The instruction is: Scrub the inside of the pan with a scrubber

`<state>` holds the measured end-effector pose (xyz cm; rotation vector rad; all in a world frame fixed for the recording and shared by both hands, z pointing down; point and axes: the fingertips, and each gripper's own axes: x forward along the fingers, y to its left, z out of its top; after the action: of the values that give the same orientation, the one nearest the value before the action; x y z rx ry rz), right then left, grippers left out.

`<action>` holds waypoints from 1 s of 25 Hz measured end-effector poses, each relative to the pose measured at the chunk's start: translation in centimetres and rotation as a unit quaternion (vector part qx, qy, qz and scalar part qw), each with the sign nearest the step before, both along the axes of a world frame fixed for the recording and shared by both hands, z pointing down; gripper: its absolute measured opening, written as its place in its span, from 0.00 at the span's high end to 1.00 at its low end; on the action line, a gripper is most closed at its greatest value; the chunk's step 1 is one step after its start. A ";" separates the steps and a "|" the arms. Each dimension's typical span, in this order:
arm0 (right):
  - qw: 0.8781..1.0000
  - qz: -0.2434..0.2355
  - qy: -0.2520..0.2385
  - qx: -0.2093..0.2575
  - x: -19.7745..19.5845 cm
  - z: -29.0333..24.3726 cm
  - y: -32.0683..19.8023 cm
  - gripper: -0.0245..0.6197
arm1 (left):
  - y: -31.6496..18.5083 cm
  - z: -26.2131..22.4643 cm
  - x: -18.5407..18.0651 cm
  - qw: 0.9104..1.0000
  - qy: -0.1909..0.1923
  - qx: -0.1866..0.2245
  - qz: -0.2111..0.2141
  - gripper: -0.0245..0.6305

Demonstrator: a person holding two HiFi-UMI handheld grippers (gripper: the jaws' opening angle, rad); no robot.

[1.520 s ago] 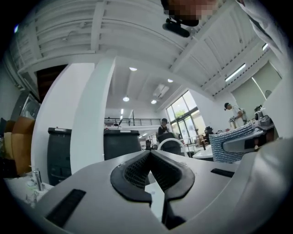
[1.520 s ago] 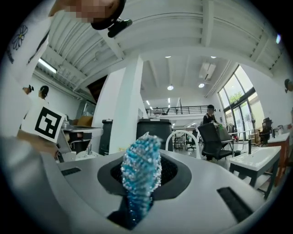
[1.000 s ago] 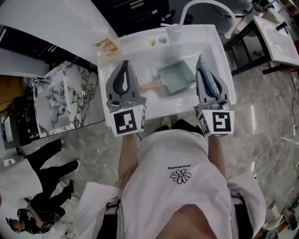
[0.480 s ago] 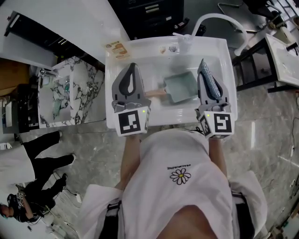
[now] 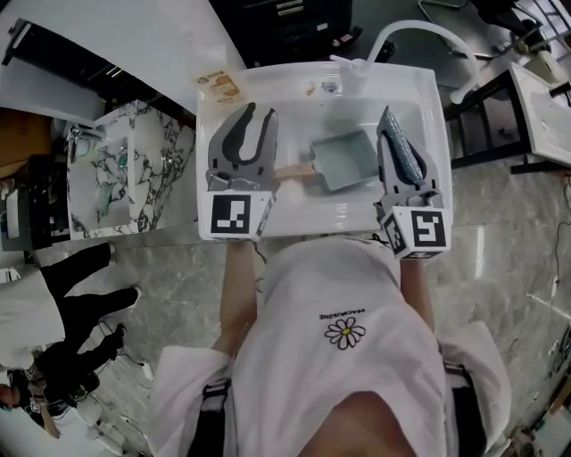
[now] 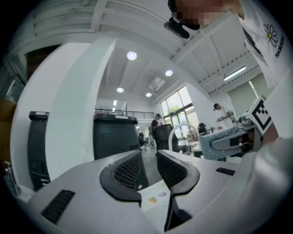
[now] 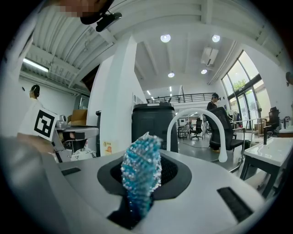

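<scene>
Approach step: my left hand-held gripper [image 5: 257,112] is opening, empty, the handle [image 5: 293,172] of the pan [image 5: 346,159] at its three o'clock. The right hand-held gripper [image 5: 390,120] pinches the scrubber [image 7: 141,176]. Next, grip that handle.

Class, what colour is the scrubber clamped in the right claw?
The scrubber is glittery blue with silvery flecks, clearest in the right gripper view.

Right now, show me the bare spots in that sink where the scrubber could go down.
Bare floor of the sink lies in front of the pan, and behind it toward the back rim. Crowded: the pan's sides, flanked by the left gripper, its empty jaws opening, and the right gripper clamping the scrubber; small items sit by the faucet.
</scene>
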<state>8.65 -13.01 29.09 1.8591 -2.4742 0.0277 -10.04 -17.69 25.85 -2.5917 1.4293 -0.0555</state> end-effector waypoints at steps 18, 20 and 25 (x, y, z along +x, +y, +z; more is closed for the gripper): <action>0.998 0.008 -0.006 -0.057 2.8 3.7 1.7 0.86 | 4.7 27.1 1.0 0.785 -0.395 -0.402 0.257 0.64; 0.998 0.006 -0.007 -0.061 2.8 4.0 1.9 0.86 | 5.4 28.2 0.6 0.765 -0.406 -0.423 0.267 0.64; 0.998 0.001 -0.008 -0.068 2.6 4.6 2.1 0.86 | 5.8 29.8 0.8 0.736 -0.426 -0.443 0.284 0.66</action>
<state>11.23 -10.88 33.68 1.8135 -2.4140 0.2069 -9.19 -11.94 55.62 -2.7391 0.2011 -1.9361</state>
